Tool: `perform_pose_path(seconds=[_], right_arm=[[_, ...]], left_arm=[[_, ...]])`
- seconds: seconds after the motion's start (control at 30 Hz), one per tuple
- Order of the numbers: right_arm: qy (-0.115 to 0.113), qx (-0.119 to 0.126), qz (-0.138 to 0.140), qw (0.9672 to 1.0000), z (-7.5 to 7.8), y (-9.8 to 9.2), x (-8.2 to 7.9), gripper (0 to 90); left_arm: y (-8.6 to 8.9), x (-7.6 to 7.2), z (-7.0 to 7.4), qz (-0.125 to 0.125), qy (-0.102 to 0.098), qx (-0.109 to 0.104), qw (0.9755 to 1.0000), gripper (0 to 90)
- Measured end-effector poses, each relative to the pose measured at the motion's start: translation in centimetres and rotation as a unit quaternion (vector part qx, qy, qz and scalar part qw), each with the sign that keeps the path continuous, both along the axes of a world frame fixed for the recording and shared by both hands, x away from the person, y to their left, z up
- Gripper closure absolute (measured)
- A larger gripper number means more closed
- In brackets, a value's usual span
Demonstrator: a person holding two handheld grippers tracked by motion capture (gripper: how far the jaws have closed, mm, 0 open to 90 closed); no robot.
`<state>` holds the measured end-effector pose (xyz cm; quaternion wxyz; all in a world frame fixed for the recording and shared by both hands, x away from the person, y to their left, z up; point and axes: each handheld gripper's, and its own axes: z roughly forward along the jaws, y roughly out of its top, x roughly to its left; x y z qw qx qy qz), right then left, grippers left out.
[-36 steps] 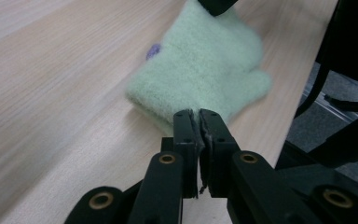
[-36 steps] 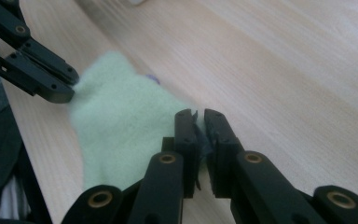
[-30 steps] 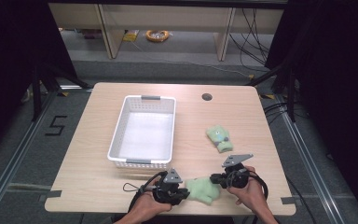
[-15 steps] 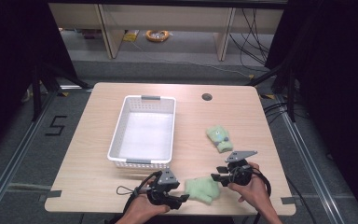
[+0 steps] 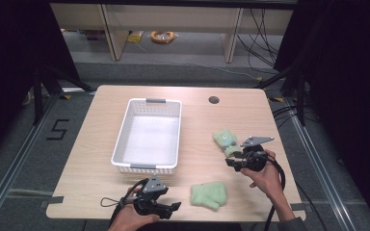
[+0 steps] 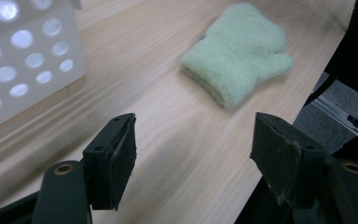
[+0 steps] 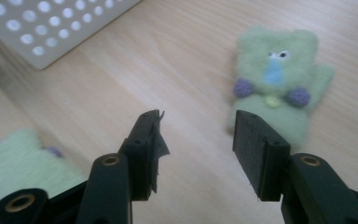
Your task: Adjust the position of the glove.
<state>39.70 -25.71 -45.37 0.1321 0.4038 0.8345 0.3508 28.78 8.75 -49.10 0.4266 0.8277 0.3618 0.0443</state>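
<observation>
Now both grippers hang over the near half of a pale wooden counter (image 5: 101, 144) with rounded corners and a small dark round hole (image 5: 214, 100) near its far edge. The left gripper (image 5: 173, 208) sits at the near edge, its jaws apart after just opening, with nothing between them; in the left gripper view its black fingers (image 6: 116, 158) frame bare wood grain. A plain, fluffy light-green mitten (image 5: 208, 194) lies flat on the counter just beyond and to the right of that gripper, close to the near edge, touched by neither tool.

The right gripper (image 5: 232, 162) hovers farther right, its jaws likewise parted and just having opened, empty between the pads. Right beside its tips lies a second light-green mitten with a face, a blue nose and two purple dots (image 7: 275, 93), flat on the wood; in the right gripper view it rests just past the right-hand jaw, not pinched.

A white perforated plastic basket with grey handles (image 5: 125, 130) stands left of centre on the counter, well apart from both mittens.

Around the counter the room is dim: grey floor with metal rails, a taped figure five (image 5: 58, 129) at the left, black cables on the right, pale wooden furniture legs beyond, and an orange coil (image 5: 163, 35) on the floor.
</observation>
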Motion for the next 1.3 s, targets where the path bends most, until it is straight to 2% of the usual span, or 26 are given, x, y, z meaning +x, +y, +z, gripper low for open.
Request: perform_pose_path(seconds=[0.03,0.07,0.13,0.17,0.2,0.23,0.27,0.43,0.47,0.5,0.57,0.63,0.7,0.83,0.9,0.93,0.97,1.0,1.03,1.07,1.1,1.17,1.2,1.23,1.27,1.3], right_arm=[[0.003,-0.002,-0.007,1.0000,0.1,0.0,0.3,52.4],[-0.004,-0.005,-0.004,1.0000,0.0,-0.1,0.7,52.4],[0.005,-0.009,-0.007,0.9999,0.0,-0.2,1.5,52.4],[-0.012,0.002,-0.015,0.9998,-0.4,-0.1,2.0,52.4],[-0.001,-0.008,-0.016,0.9998,-0.5,-0.2,2.5,52.5],[0.006,-0.012,-0.018,0.9997,-0.5,-0.2,2.8,52.8],[0.004,-0.019,-0.017,0.9997,-0.6,-0.3,3.4,53.7],[0.017,-0.015,-0.039,0.9990,-1.3,-0.6,5.6,55.4],[0.036,-0.017,-0.044,0.9982,-1.3,-0.5,5.7,55.9],[0.027,-0.027,-0.040,0.9985,-1.5,-0.5,6.2,56.1],[0.033,-0.033,-0.046,0.9979,-1.6,-0.3,6.6,56.2],[0.019,-0.032,-0.051,0.9980,-2.0,-0.1,7.1,56.2],[0.026,-0.045,-0.042,0.9978,-1.9,0.0,7.4,56.3],[0.027,-0.040,-0.045,0.9978,-2.3,0.4,8.0,56.8],[0.029,-0.043,-0.050,0.9974,-2.4,0.5,8.2,56.7],[0.018,-0.047,-0.049,0.9975,-2.5,0.5,8.4,56.7],[0.029,-0.043,-0.051,0.9973,-2.5,0.6,8.5,56.7],[0.023,-0.047,-0.047,0.9975,-2.7,0.6,8.7,56.7],[0.032,-0.056,-0.046,0.9968,-2.6,0.7,8.7,56.7],[0.022,-0.065,-0.043,0.9967,-3.0,0.7,8.9,56.7],[0.026,-0.060,-0.050,0.9966,-3.2,1.0,9.0,56.9],[0.027,-0.071,-0.047,0.9960,-3.3,1.0,9.1,59.1],[0.012,-0.072,-0.041,0.9965,-3.6,1.0,9.2,60.6],[0.028,-0.075,-0.045,0.9957,-3.4,1.1,9.0,62.2],[0.027,-0.074,-0.046,0.9958,-3.5,1.1,9.0,63.6],[0.019,-0.077,-0.041,0.9960,-3.7,1.1,9.0,66.1]], left_arm=[[0.2,0.0,0.0,0.003,-0.001,-0.001,1.0000,30.1],[0.7,0.1,0.1,-0.008,-0.009,0.016,0.9998,30.0],[0.9,0.0,0.0,0.004,-0.007,-0.001,1.0000,29.7],[1.2,0.0,0.1,0.001,-0.007,0.005,1.0000,29.5],[1.2,0.0,0.0,0.004,-0.006,0.004,1.0000,29.0],[1.5,0.0,-0.1,0.001,-0.009,0.018,0.9998,28.7],[1.5,-0.1,-0.1,0.003,-0.004,0.008,1.0000,28.4],[1.8,-0.2,-0.3,0.002,0.001,0.012,0.9999,26.1],[1.8,-0.2,-0.3,0.000,0.000,0.013,0.9999,25.6],[1.8,-0.3,-0.3,0.002,0.000,0.011,0.9999,25.1],[1.6,-0.4,-0.5,0.009,0.005,0.003,0.9999,24.6],[1.7,-0.4,-0.5,0.005,0.002,0.006,1.0000,24.5],[1.8,-0.4,-0.5,-0.001,0.003,0.014,0.9999,24.5],[1.6,-0.4,-0.8,-0.003,0.012,0.016,0.9998,24.5],[1.6,-0.4,-0.8,-0.007,0.008,0.020,0.9997,24.6],[1.6,-0.4,-0.8,-0.007,0.007,0.020,0.9997,24.6],[1.4,-0.5,-0.8,0.001,0.007,0.010,0.9999,24.6],[1.5,-0.4,-0.8,0.001,0.007,0.009,0.9999,24.6],[1.7,-0.4,-0.7,-0.006,0.008,0.020,0.9997,24.6],[1.6,-0.3,-0.8,0.003,0.009,0.019,0.9998,24.6],[1.7,-0.3,-0.8,0.000,0.005,0.020,0.9998,24.7],[1.6,-0.4,-0.7,0.001,0.009,0.014,0.9999,24.7],[1.6,-0.3,-0.7,0.000,0.008,0.013,0.9999,24.7],[1.7,-0.3,-0.7,-0.005,0.008,0.019,0.9998,24.8],[1.6,-0.4,-0.7,0.002,0.014,0.017,0.9998,24.8],[1.7,-0.4,-0.6,-0.011,0.009,0.023,0.9996,24.9]])
